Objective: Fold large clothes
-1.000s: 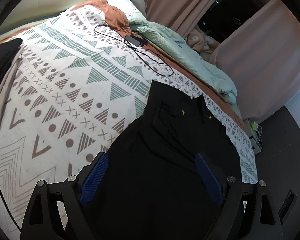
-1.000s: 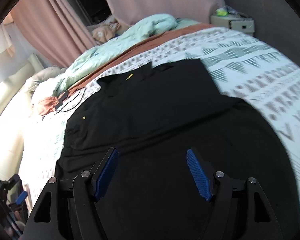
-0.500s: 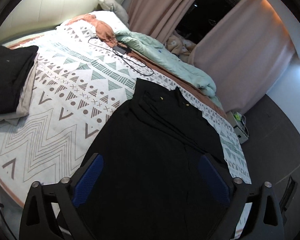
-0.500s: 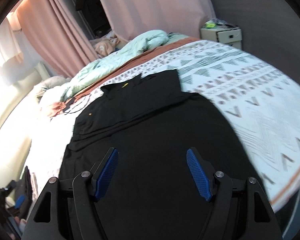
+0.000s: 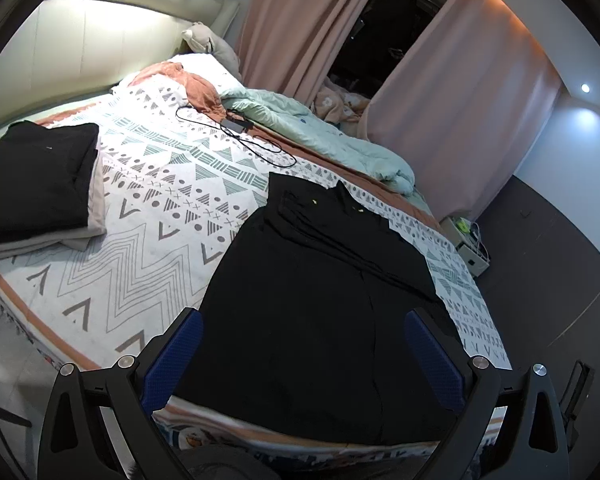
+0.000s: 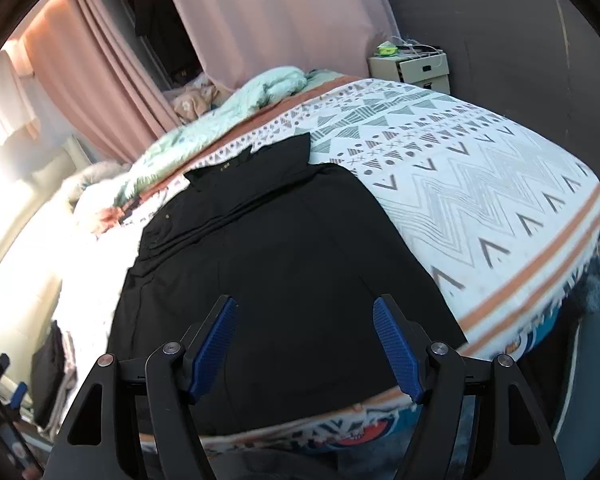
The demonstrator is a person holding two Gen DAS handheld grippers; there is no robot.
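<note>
Black garment [image 5: 320, 300] spread on patterned bedspread [image 5: 140, 240]

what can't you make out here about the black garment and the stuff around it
- Black garment: near hem hidden behind the left gripper in the left wrist view.
- Folded black stack: cut off by the left wrist view's edge; piece count unclear.
- Yellow marks on the garment: too small to identify.
- Bedside box contents: too small, right wrist view.

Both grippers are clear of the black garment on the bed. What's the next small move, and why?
Probably lower both grippers to the near hem of the black garment and pinch it. The left gripper and right gripper stand open with nothing between the fingers, and the garment lies flat on the patterned blanket, only partly folded.
</note>
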